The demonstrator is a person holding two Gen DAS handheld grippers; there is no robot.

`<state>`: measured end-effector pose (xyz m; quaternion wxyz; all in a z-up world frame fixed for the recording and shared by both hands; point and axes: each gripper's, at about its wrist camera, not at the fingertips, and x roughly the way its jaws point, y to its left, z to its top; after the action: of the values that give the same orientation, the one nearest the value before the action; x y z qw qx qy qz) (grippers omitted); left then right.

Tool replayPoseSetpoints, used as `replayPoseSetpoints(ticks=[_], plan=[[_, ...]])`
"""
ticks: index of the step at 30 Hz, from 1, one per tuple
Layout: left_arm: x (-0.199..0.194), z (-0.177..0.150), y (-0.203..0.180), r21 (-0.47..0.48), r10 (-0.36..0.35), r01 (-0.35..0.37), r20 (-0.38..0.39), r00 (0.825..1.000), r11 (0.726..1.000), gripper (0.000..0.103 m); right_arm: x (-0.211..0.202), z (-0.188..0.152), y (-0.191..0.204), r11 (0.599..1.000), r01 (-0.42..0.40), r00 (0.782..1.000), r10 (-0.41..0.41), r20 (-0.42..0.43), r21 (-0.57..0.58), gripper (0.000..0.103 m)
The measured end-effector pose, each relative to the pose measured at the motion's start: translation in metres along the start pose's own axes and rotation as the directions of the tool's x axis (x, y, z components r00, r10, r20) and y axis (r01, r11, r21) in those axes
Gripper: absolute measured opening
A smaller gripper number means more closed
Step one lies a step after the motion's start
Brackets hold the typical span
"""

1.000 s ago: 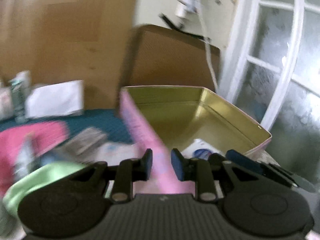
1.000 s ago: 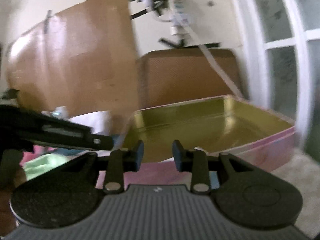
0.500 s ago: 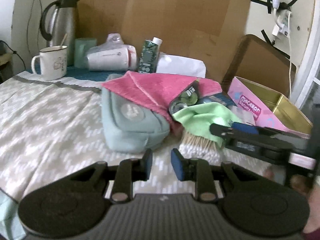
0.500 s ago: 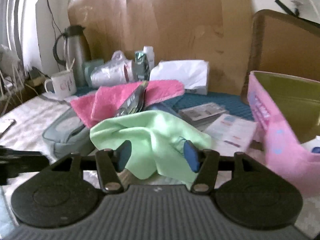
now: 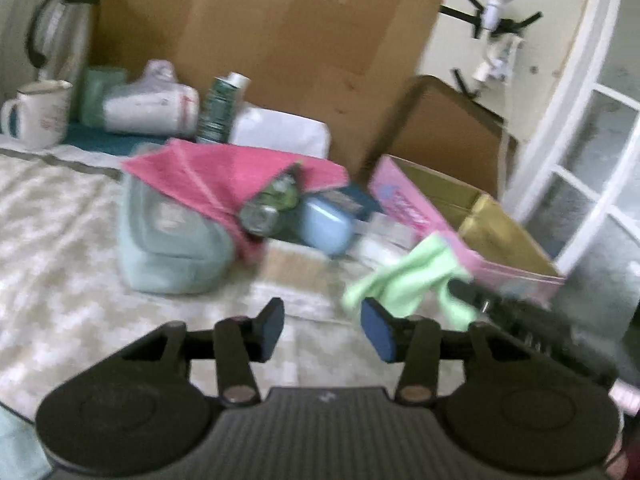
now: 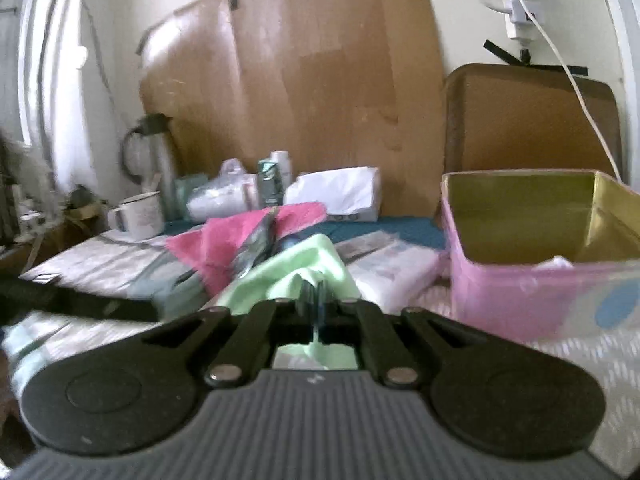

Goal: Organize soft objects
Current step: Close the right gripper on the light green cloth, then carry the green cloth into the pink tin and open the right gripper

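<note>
Beside pink tin (image 6: 520, 300), right gripper (image 6: 316, 300) jaws clenched on green cloth (image 6: 304, 264); left gripper (image 5: 322, 330) jaws released; tin lettering blurred.

My black right tongs (image 6: 316, 300) pinch a pale green cloth (image 6: 296, 268); my left tongs (image 5: 322, 330), black with blue pads (image 5: 376, 336), hang over a beige-and-white zigzag tablecloth (image 5: 60, 248). A pink towel (image 5: 224, 172) drapes a grey-green pouch (image 5: 168, 240). The tin (image 6: 536, 280) is pink outside, gold inside. Brown cardboard (image 6: 304, 92) backs a white mug (image 6: 138, 216).
</note>
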<state>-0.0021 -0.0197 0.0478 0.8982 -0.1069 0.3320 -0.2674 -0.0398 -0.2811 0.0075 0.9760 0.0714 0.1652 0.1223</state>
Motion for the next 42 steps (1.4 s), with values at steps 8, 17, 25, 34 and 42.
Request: replayPoseSetpoints(ticks=[8,17,25,34,42], plan=[[0.028,-0.016,-0.019,0.039,-0.031,0.037,-0.138,0.990,0.999,0.052,-0.006,-0.043,0.009,0.985,-0.138,0.973,0.115,-0.198,-0.101,0.019],[0.039,-0.014,-0.038,0.099,-0.044,0.063,-0.183,0.982,0.993,0.059,-0.028,-0.045,0.006,0.980,-0.114,0.990,0.098,-0.104,-0.163,0.074],[0.092,-0.017,-0.054,0.151,-0.036,0.083,-0.293,0.955,0.985,0.019,-0.002,-0.050,0.005,0.985,-0.095,0.982,0.068,-0.178,-0.146,0.028],[0.087,0.046,-0.136,0.320,-0.173,0.207,-0.131,0.976,0.925,0.007,-0.021,-0.017,-0.013,0.981,0.105,0.993,-0.094,0.074,-0.163,0.018],[0.164,0.065,-0.218,0.428,-0.216,0.233,-0.087,0.972,0.873,0.016,-0.010,0.021,-0.084,0.933,0.350,0.923,-0.329,0.199,-0.082,0.018]])
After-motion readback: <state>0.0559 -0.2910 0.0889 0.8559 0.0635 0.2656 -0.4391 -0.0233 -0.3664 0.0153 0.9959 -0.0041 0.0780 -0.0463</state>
